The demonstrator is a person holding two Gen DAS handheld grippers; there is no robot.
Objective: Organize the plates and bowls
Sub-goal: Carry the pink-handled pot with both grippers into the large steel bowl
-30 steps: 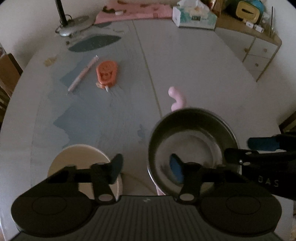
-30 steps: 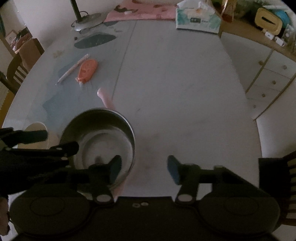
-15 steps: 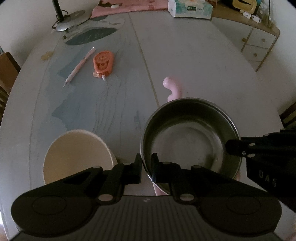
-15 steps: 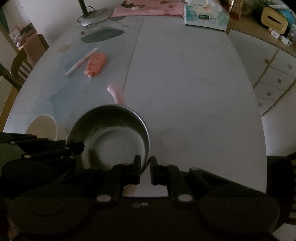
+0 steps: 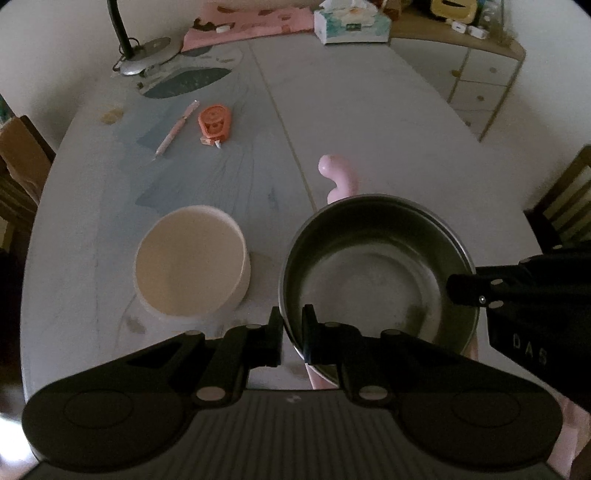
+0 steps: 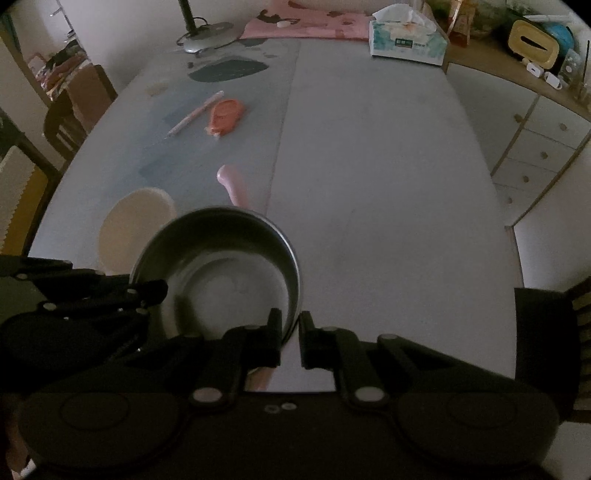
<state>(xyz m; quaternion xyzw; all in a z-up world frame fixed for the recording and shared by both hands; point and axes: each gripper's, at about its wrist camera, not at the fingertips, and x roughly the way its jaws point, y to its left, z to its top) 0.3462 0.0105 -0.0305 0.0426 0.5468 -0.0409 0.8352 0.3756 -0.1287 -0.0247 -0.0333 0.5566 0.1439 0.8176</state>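
Observation:
A steel bowl is held between both grippers above the table; it also shows in the right wrist view. My left gripper is shut on its near left rim. My right gripper is shut on its near right rim, and its dark body shows at the right of the left wrist view. A cream bowl stands on the table just left of the steel bowl and also shows in the right wrist view. A pink piece sticks out from under the steel bowl.
On the grey table lie an orange tape dispenser and a pink pen at the far left. A lamp base, pink cloth and tissue box stand at the far edge. A cabinet is at the right.
Both grippers have closed on the steel bowl's rim and lifted it. The view has risen and the cream bowl now sits farther ahead on the table.

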